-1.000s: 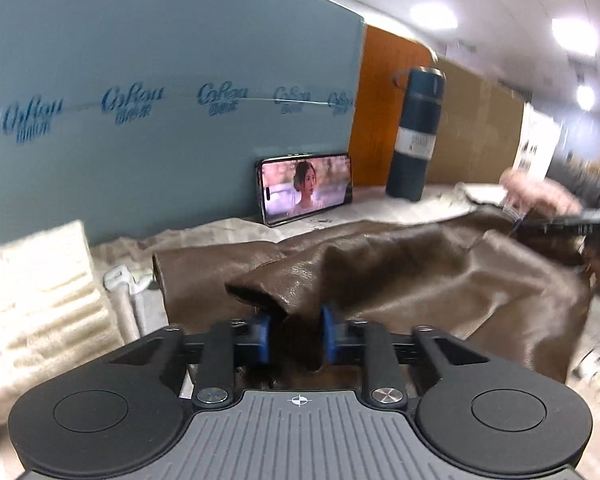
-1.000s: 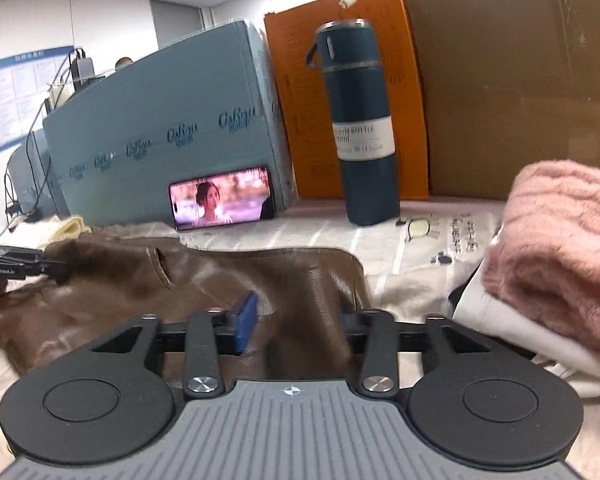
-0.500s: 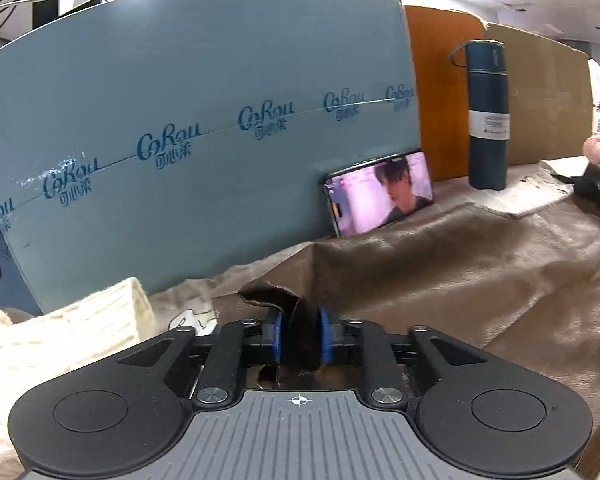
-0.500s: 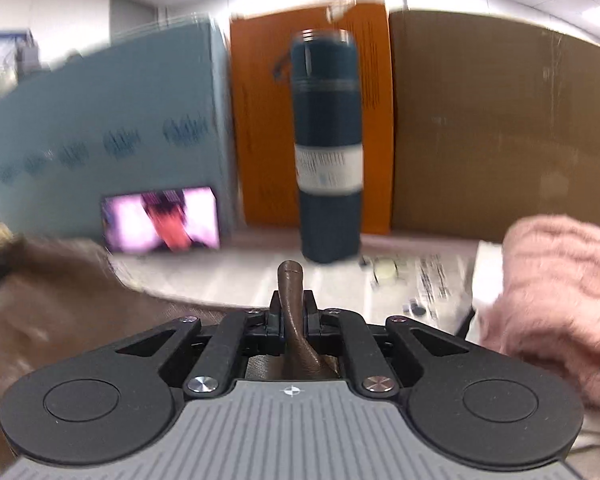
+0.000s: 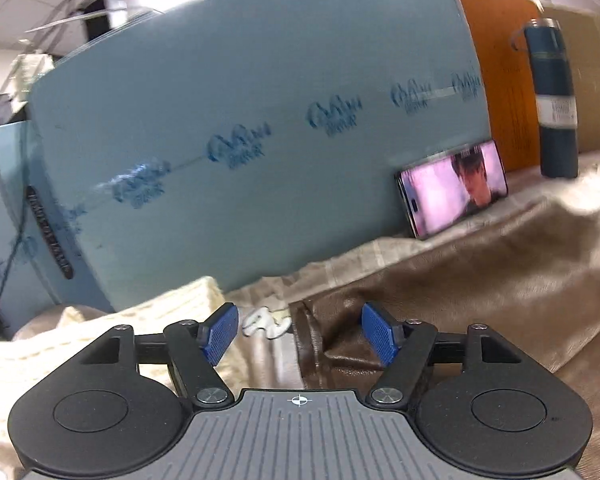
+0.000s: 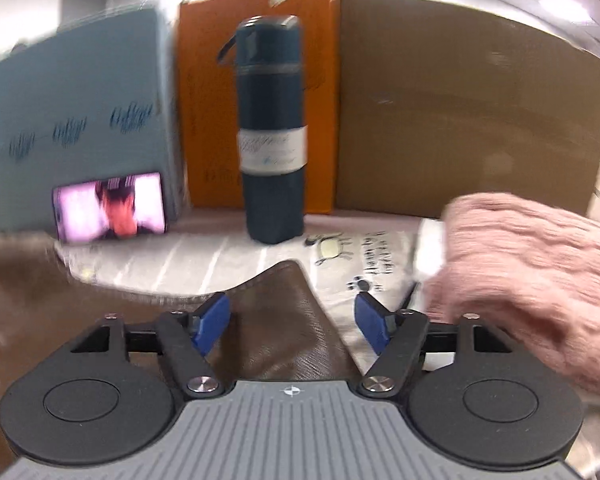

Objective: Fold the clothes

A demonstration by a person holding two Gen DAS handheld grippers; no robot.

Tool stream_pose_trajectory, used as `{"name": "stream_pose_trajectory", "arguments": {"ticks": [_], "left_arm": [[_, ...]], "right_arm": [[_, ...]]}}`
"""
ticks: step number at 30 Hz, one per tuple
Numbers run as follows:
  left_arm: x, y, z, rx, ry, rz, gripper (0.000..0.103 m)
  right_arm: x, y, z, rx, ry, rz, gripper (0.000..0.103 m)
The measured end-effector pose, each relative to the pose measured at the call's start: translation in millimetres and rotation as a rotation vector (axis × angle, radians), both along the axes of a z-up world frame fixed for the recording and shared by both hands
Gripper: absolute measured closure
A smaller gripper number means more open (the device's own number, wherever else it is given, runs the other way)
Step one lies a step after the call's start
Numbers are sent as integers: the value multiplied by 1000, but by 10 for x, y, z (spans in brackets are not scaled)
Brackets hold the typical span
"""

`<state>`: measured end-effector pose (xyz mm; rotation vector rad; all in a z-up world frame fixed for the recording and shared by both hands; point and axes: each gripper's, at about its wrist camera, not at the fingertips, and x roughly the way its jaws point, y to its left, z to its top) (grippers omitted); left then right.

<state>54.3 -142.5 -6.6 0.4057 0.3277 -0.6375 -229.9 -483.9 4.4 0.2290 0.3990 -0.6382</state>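
Both wrist views sit low, facing the phone and flask.

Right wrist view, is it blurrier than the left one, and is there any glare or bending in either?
Right wrist view: heavy motion blur smears the bottle, phone and pink sweater; only the right gripper is sharp. Left wrist view: milder blur, phone face readable; ceiling lights blow out white; fisheye bows the blue board.
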Motion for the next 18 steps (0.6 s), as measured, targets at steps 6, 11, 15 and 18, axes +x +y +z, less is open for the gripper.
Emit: {"name": "stream_pose_trajectory", "arguments": {"ticks": [6, 11, 15, 18], "left_arm": [[-417, 433, 319, -124, 11, -19, 6], [-714, 609, 310, -152, 28, -65, 5], [-814, 656, 222, -155, 72, -91, 4], [-837, 633, 128, -126, 95, -90, 4]], "right_arm": [[-775, 263, 217, 181, -205, -80, 11], [-1225, 375, 28, 587, -351, -88, 11], [-1167, 394, -182, 839, -358, -58, 11], [-1050, 377, -286, 903, -351, -92, 11]]}}
